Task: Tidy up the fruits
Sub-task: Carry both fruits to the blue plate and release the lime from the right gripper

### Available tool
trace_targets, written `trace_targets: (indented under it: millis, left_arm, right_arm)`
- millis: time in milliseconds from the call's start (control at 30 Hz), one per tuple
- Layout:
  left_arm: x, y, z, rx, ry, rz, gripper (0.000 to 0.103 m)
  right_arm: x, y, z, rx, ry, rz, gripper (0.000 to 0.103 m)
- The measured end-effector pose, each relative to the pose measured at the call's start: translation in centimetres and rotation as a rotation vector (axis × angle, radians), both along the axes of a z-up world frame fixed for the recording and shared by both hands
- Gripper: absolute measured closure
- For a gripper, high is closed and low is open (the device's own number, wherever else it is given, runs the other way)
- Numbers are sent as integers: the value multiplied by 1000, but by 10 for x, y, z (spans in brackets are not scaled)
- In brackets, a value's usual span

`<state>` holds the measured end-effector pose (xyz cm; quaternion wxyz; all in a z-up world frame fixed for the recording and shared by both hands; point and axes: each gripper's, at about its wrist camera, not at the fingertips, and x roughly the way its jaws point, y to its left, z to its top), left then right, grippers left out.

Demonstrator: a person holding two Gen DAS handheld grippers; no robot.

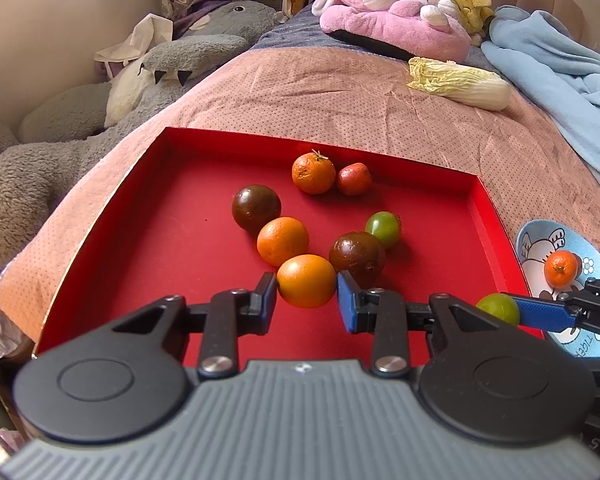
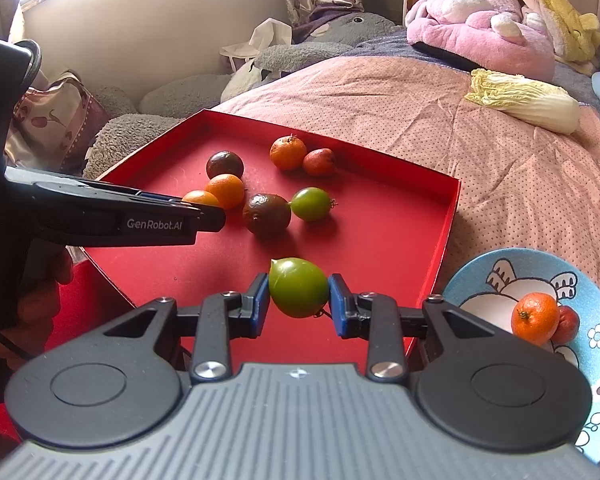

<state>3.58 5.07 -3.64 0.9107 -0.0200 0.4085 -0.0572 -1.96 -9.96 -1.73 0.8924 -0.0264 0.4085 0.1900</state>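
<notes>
A red tray (image 1: pixel 120 248) on the bed holds several fruits: oranges, dark round fruits, a green one (image 1: pixel 383 229) and a small red one (image 1: pixel 354 178). My left gripper (image 1: pixel 306 298) is shut on an orange (image 1: pixel 306 280) at the tray's near middle. My right gripper (image 2: pixel 298 300) is shut on a green fruit (image 2: pixel 298 287) over the tray's near right part; it shows in the left wrist view too (image 1: pixel 498 309). A blue patterned bowl (image 2: pixel 480 276) right of the tray holds an orange (image 2: pixel 535 318) and a red fruit (image 2: pixel 568 323).
A napa cabbage (image 1: pixel 458 82) lies on the pink blanket beyond the tray. Plush toys (image 1: pixel 392 12) and a blue blanket (image 1: pixel 560 80) lie at the back and right. A grey plush (image 1: pixel 80 140) lies left of the bed.
</notes>
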Motion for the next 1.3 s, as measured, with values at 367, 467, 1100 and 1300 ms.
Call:
trace_targets:
  millis: [367, 467, 1100, 1300]
  left_arm:
    - [-3, -9, 2, 7, -3, -12, 67]
    - [-3, -12, 3, 11, -5, -17, 67]
    - [-7, -38, 10, 22, -19, -68, 67]
    - [-9, -53, 13, 31, -27, -103, 67]
  right_arm:
    - [-6, -10, 7, 17, -21, -17, 66]
    - [-8, -13, 9, 22, -26, -22, 66]
    - [-20, -47, 15, 31, -46, -111, 66]
    - [-24, -69, 16, 32, -53, -173, 66]
